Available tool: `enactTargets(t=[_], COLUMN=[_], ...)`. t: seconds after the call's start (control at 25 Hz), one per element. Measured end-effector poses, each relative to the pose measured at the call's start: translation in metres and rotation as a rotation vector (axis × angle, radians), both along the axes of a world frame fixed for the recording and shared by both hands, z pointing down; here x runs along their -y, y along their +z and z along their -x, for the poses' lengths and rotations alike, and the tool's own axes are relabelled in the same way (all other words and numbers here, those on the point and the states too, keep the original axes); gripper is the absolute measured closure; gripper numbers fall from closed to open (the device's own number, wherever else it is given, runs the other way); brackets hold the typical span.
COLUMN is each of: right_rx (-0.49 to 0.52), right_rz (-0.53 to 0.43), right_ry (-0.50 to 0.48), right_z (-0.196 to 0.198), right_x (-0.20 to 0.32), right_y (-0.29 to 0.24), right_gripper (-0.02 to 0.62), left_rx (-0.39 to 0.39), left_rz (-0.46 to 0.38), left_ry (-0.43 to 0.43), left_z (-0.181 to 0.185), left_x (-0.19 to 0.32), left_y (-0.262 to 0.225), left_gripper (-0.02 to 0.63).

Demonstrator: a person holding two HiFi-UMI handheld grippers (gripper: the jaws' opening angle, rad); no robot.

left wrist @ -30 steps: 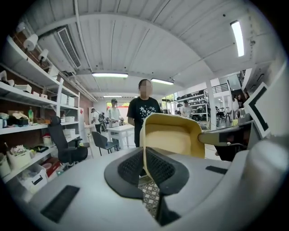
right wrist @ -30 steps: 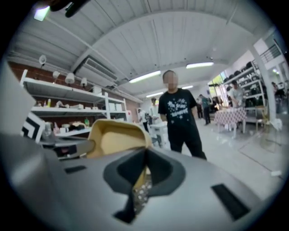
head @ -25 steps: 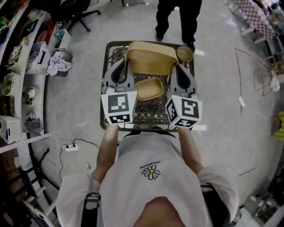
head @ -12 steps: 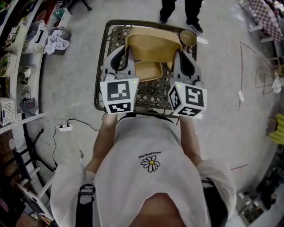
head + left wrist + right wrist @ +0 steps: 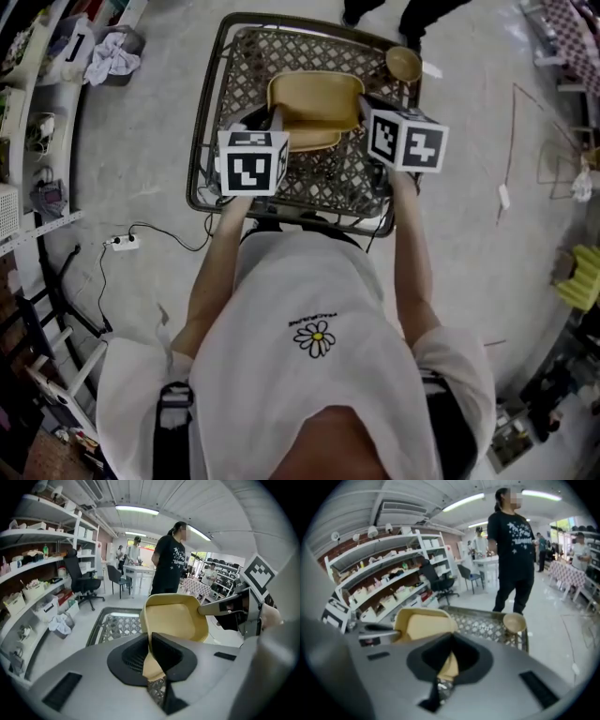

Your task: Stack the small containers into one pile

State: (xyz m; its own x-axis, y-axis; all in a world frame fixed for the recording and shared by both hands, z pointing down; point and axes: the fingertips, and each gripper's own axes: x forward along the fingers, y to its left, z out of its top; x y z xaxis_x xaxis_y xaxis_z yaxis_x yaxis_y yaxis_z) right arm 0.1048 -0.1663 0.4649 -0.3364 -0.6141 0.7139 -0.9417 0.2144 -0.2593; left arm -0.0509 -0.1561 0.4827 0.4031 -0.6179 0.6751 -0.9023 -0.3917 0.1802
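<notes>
A large tan rectangular container (image 5: 315, 101) hangs between my two grippers over the metal lattice table (image 5: 281, 52). My left gripper (image 5: 272, 120) pinches its left rim (image 5: 151, 660); the jaws have just been opening a little, with the rim still between them. My right gripper (image 5: 367, 105) is shut on the right rim (image 5: 449, 663). A smaller tan container (image 5: 313, 142) shows as a strip under the large one's near edge. A round tan bowl (image 5: 404, 64) sits at the table's far right corner, also seen in the right gripper view as the bowl (image 5: 514, 622).
A person in dark clothes (image 5: 168, 555) stands just beyond the table's far edge. Shelves (image 5: 37, 573) and an office chair (image 5: 83, 581) line the left side. A power strip with cable (image 5: 122, 242) lies on the floor left of the table.
Both grippers have come down toward the table with the large container between them, which now covers most of the smaller container.
</notes>
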Motion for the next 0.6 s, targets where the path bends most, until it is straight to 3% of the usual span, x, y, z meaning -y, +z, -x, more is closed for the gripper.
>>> enactTargets(t=[0.2, 0.6], right_rx=[0.010, -0.029], right_rz=[0.184, 0.380], right_ry=[-0.083, -0.155], right_z=[0.013, 0.026], right_x=[0.000, -0.003], right_y=[0.047, 0.124], right_gripper=[0.560, 0.560], left_rx=[-0.033, -0.093], left_rz=[0.207, 0.459], left_ry=[-0.050, -0.136], left_z=[0.013, 0.023], left_x=[-0.010, -0.027], left_y=[0.046, 0.125], left_gripper=[0.560, 0.560])
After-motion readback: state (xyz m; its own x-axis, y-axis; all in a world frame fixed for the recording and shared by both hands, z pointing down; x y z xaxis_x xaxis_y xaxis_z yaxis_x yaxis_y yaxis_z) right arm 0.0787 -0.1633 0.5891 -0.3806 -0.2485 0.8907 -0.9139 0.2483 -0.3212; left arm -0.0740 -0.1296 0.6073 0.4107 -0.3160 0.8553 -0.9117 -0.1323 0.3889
